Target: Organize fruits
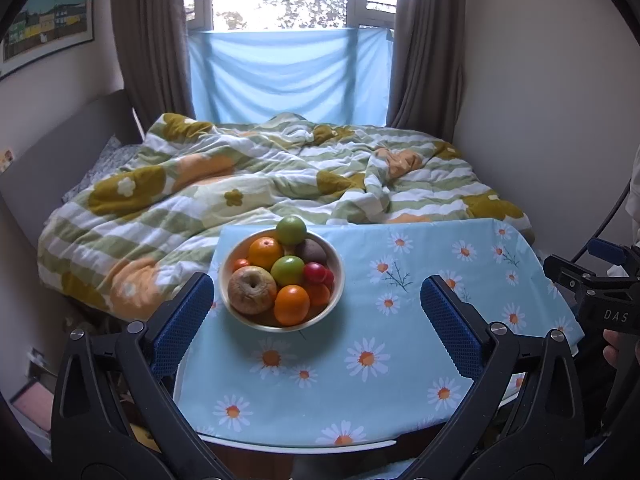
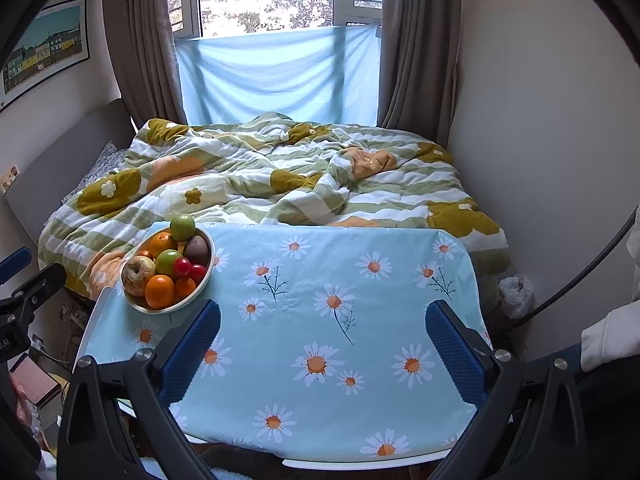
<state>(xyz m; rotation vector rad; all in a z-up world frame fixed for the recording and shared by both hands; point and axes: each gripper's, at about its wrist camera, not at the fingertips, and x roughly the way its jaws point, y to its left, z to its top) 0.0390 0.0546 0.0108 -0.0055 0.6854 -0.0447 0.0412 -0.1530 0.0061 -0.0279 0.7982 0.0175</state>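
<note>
A cream bowl [image 1: 338, 276] full of fruit stands on the far left part of a table with a light blue daisy cloth [image 1: 360, 360]. In it lie oranges [image 1: 291, 305], green apples [image 1: 287, 270], a brownish apple [image 1: 251, 290], small red fruits [image 1: 315, 272] and a dark fruit [image 1: 311, 251]. My left gripper [image 1: 318, 316] is open and empty, above the table's near edge, the bowl just ahead between its fingers. My right gripper [image 2: 323, 338] is open and empty over the table's middle, with the bowl [image 2: 200, 292] ahead to its left.
A bed with a rumpled green, white and orange flowered quilt [image 1: 260, 176] lies right behind the table. Beyond it are a window and brown curtains [image 1: 152, 40]. A white plastic bag [image 2: 516, 290] lies on the floor at the table's right. Clutter lies on the floor at the left.
</note>
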